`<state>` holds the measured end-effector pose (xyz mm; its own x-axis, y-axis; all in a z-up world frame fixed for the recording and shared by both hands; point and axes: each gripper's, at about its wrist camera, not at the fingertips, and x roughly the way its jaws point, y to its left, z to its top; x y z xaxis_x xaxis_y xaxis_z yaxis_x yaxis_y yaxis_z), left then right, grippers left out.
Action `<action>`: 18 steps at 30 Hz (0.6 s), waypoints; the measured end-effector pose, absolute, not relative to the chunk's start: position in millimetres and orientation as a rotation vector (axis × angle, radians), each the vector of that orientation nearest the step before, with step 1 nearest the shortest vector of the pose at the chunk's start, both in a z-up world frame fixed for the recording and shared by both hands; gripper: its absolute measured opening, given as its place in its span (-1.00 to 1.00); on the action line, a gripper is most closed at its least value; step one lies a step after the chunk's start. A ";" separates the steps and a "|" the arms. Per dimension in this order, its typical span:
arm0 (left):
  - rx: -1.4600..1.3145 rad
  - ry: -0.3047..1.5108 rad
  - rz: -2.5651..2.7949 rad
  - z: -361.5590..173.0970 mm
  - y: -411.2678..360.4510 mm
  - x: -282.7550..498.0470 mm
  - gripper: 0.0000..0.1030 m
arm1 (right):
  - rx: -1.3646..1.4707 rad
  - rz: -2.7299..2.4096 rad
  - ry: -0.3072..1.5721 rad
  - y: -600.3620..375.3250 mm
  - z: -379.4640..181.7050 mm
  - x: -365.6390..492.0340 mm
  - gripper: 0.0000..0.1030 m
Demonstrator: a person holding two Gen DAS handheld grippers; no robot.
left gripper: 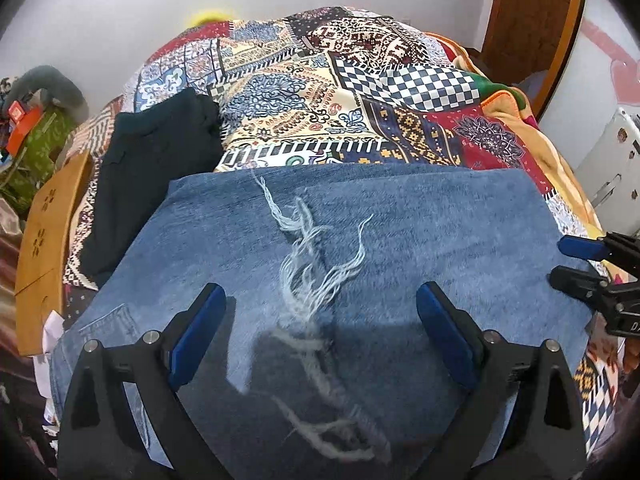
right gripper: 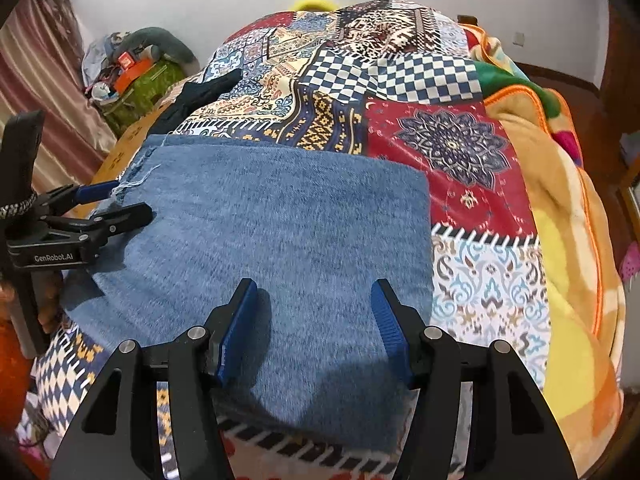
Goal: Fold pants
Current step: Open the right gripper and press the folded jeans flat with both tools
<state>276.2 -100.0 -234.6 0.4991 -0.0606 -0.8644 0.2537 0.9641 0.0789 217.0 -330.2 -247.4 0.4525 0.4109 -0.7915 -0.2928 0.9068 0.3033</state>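
Blue jeans (left gripper: 420, 240) lie folded flat on a patchwork bedspread (left gripper: 320, 92), with pale frayed threads (left gripper: 308, 264) running down their middle. My left gripper (left gripper: 320, 300) is open and empty just above the denim near the frayed part. My right gripper (right gripper: 314, 300) is open and empty above the jeans (right gripper: 280, 220) near their right end. The left gripper also shows at the left of the right wrist view (right gripper: 124, 204), and the right gripper at the right edge of the left wrist view (left gripper: 572, 260).
A dark folded garment (left gripper: 152, 168) lies on the bed left of the jeans. An orange and yellow blanket (right gripper: 560, 240) covers the bed's right side. A wooden bed end (left gripper: 44, 240) and a cluttered green box (right gripper: 136, 80) stand at the left.
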 end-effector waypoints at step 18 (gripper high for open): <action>0.079 0.947 -0.145 -204.8 -35.2 225.9 0.89 | 0.052 0.408 0.958 -320.1 -210.6 199.5 0.07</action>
<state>225.9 -35.2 -204.8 0.5752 -0.0889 -0.8132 0.1578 0.9875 0.0037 199.5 -320.1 -210.6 0.5050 0.3607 -0.7841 -0.3155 0.9228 0.2213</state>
